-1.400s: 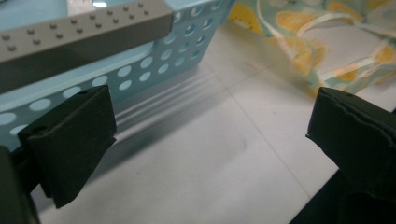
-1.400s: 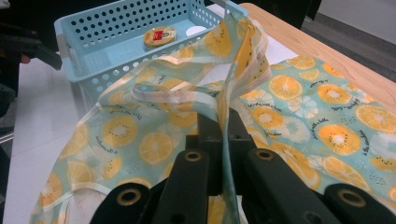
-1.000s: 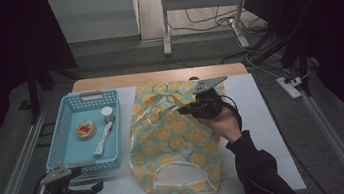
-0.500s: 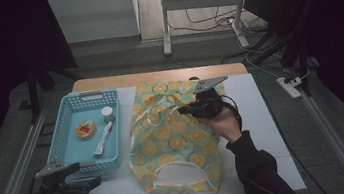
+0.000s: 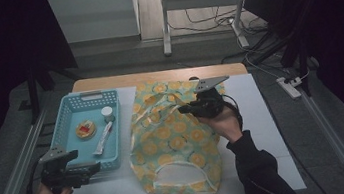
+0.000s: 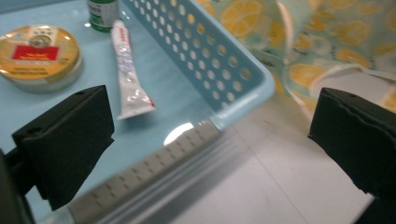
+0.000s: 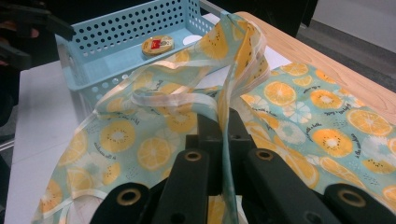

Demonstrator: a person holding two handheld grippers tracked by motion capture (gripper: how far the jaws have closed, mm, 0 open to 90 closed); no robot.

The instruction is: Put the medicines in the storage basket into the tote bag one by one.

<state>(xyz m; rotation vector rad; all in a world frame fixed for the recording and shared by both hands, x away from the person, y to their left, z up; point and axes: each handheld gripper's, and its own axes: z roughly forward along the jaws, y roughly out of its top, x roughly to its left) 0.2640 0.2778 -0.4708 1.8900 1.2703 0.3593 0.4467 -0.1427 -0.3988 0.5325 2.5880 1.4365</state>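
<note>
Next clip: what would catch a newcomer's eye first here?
The bright citrus-print bag spread across the middle of the table, with the right gripper shut on a lifted fold of its cloth. To its left sits a pale blue basket holding a round tin, a tube and a small bottle, with the open left gripper at its near corner.

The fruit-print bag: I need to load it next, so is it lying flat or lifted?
Partly lifted: the right claw pinches the bag's edge upward; the rest lies on the table.
</note>
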